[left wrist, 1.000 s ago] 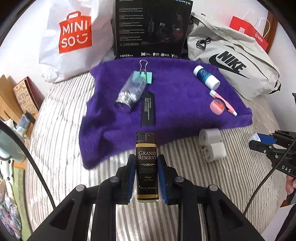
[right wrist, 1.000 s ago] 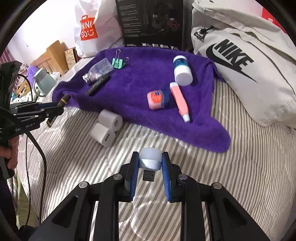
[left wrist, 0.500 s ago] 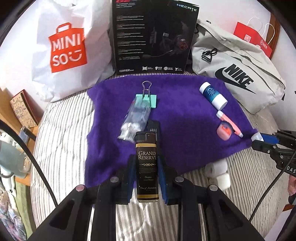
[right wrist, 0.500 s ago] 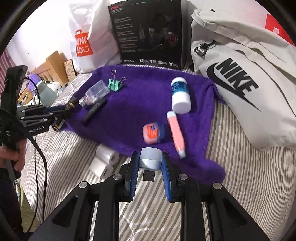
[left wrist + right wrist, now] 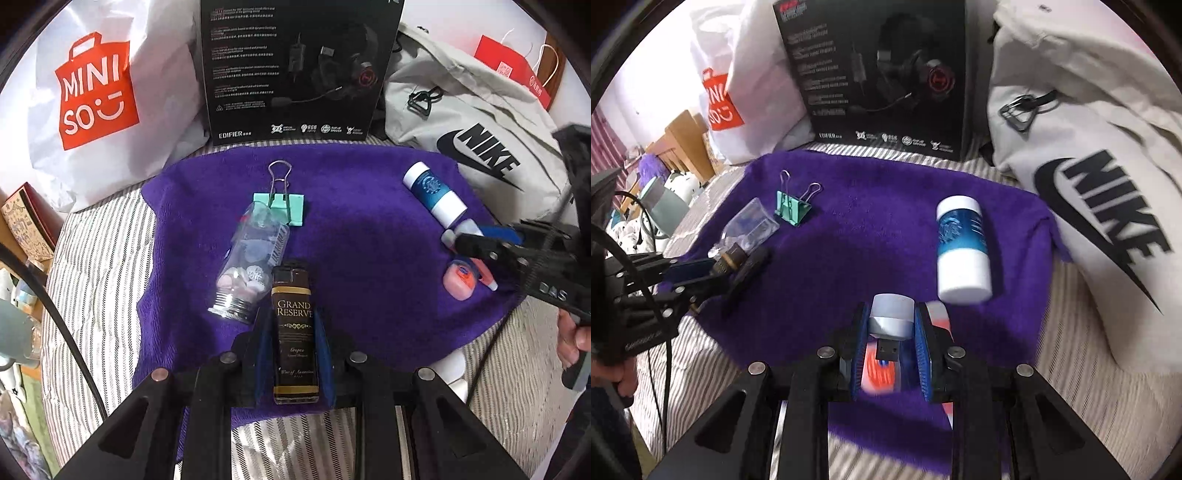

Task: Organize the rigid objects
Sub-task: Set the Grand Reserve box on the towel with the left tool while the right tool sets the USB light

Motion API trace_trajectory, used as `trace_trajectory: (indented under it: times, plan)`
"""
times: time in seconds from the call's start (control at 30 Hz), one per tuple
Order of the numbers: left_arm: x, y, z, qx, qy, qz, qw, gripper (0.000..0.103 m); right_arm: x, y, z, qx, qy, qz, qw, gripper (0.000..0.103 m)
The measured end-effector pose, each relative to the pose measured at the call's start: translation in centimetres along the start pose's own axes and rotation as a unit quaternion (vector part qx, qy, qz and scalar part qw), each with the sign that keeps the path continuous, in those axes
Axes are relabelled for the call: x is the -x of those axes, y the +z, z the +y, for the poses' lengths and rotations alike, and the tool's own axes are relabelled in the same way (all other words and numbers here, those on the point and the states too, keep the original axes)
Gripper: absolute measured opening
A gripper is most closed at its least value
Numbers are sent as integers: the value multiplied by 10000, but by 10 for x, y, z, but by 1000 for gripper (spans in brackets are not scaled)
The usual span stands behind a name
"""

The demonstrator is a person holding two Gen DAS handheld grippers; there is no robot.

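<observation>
Two grippers are seen over a purple towel (image 5: pixel 369 258) spread on a striped bed cover (image 5: pixel 96 280). At the lower centre of the left wrist view, the left gripper (image 5: pixel 294 354) is closed tight on a dark lighter (image 5: pixel 294 332) printed "GRAND RESERVE", which is held upright between the blue pads (image 5: pixel 263 362) with its top end over the towel. Just to the upper left of the lighter, a clear bottle (image 5: pixel 251 262) with a metal cap is lying on the towel, and a mint binder clip (image 5: pixel 286 206) is lying just beyond it, toward the centre of the frame. A blue-and-white bottle (image 5: pixel 434 192) is lying at the upper right of the towel, and a small orange-pink jar (image 5: pixel 460 282) is seen at the right edge, partly covered by the right gripper (image 5: pixel 448 238).

In the right wrist view, the right gripper (image 5: pixel 891 325) is clamped at the lower centre on a small white-capped USB device (image 5: pixel 890 317), its plug pointing back toward the camera. An orange blur is seen beneath the fingers; what it is cannot be told. The blue-and-white bottle (image 5: pixel 962 251) is lying to the upper right of the gripper, the binder clip (image 5: pixel 792 206) at the upper left.

A black headset box (image 5: pixel 295 70) is standing at the top centre, with a white Miniso bag (image 5: pixel 96 92) to its left and a grey Nike bag (image 5: pixel 472 125) to its right.
</observation>
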State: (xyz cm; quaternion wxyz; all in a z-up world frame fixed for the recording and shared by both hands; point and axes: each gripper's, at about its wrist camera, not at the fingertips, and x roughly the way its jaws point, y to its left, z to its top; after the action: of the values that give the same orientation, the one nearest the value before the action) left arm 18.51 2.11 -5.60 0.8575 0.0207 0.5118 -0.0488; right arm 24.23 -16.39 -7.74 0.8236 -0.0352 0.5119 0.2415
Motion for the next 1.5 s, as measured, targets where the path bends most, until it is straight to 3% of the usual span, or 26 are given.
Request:
trace_trajectory:
  times: [0.3,0.6,1.1,1.5]
  plan:
    - [-11,4,-2,-40,-29,61,10000,22,-35,9,7,172,-107,239,9995,24]
    - [-18,8,-10,-103,-94,80,9999,22,-35,6,6,303,-58,220,9993,28]
    - [-34,27,-31,-413,-5,154,9990,23,16,-20,-16,-171,-12,-59,9998,41]
    - [-52,34,-52,-738,199,269,9967,23,45,-45,-19,-285,-11,-154,9995,41]
